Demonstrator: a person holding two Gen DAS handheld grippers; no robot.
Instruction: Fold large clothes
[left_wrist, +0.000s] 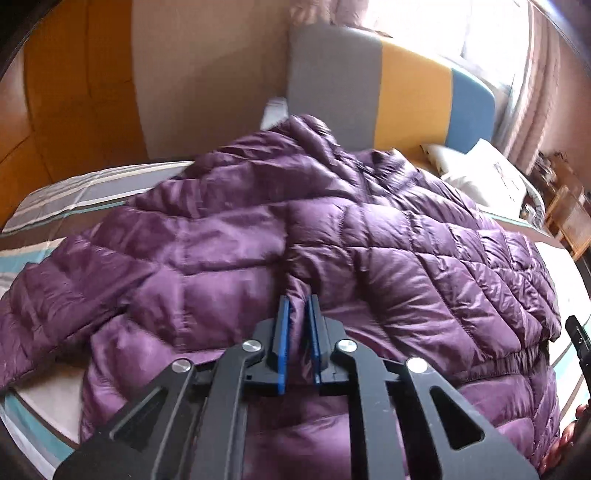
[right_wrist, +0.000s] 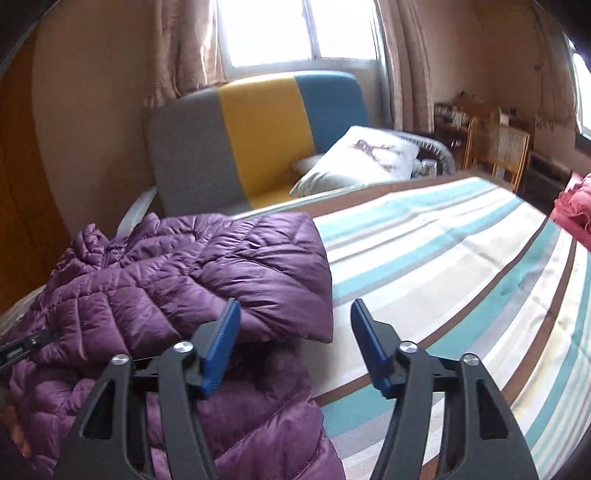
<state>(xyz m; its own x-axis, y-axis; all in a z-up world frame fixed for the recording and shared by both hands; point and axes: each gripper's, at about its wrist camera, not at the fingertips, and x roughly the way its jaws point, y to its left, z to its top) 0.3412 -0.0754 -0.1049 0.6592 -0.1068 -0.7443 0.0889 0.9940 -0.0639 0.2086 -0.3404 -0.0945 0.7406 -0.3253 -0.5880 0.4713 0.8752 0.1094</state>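
- The purple quilted down jacket (left_wrist: 332, 229) lies on the striped bedsheet (right_wrist: 461, 258), filling the near and left part of the bed; its right part is turned over onto the body, leaving a rounded folded edge toward the bare sheet on the right.
- The left gripper (left_wrist: 297, 314) is over the near middle of the jacket with its blue pads close together, a ridge of purple fabric pinched between them.
- The right gripper (right_wrist: 291, 314) hangs at the jacket's right edge with its fingers apart; nothing is between them, and the left finger shows over the folded flap while the right one shows over bare sheet.
- Step in hand, as I judge it: one side is folded in and the left gripper has taken a fresh pinch for the next fold; the jacket is still puffy and uneven, so the folding looks well short of finished.
- The next move calls for the right gripper to find a matching hold on the fabric, then both to lift and carry together so the slippery, bulky jacket does not slide or spring open.
- Beyond the bed: a grey, yellow and blue headboard (right_wrist: 258, 140), a white pillow (right_wrist: 362, 158) on the far right, a curtained window (right_wrist: 269, 29).
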